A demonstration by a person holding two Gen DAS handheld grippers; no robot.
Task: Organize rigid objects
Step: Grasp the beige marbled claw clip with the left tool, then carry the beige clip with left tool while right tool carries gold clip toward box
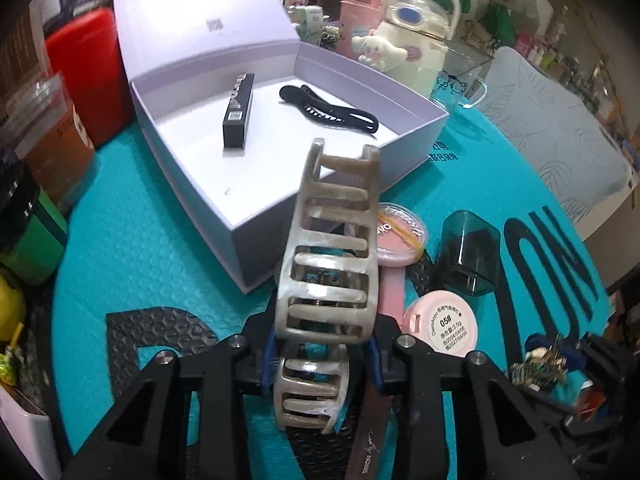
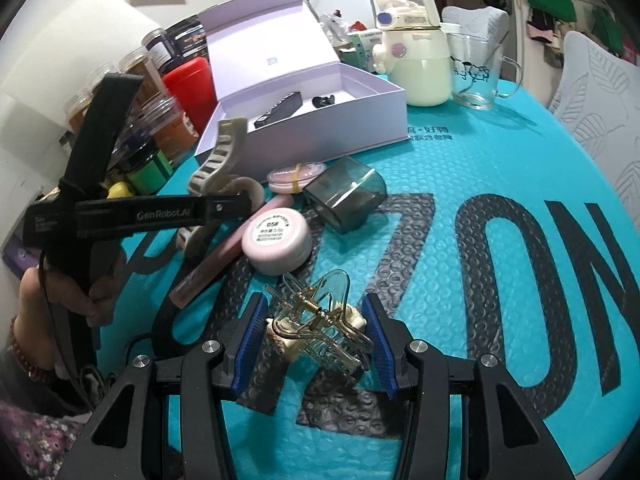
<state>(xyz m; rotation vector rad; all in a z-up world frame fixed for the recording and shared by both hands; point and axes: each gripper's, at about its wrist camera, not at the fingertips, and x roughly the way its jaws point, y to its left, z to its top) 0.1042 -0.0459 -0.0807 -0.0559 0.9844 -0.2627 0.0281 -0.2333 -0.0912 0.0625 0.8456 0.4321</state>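
Grippers both loaded: left gripper (image 1: 320, 354) clamps a big pearly beige plastic claw clip (image 1: 330, 248) just near of the open lilac cardboard box (image 1: 416, 136). Right gripper (image 2: 316, 344) pinches a clear gold-wire hair claw (image 2: 320, 320) over the teal bubble mat (image 2: 460, 208).

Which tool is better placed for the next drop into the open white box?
Left, probably. The left tool already grips the beige hair claw and points at the open white box just ahead. The right tool holds the clear claw clip farther back, with cosmetics in between.
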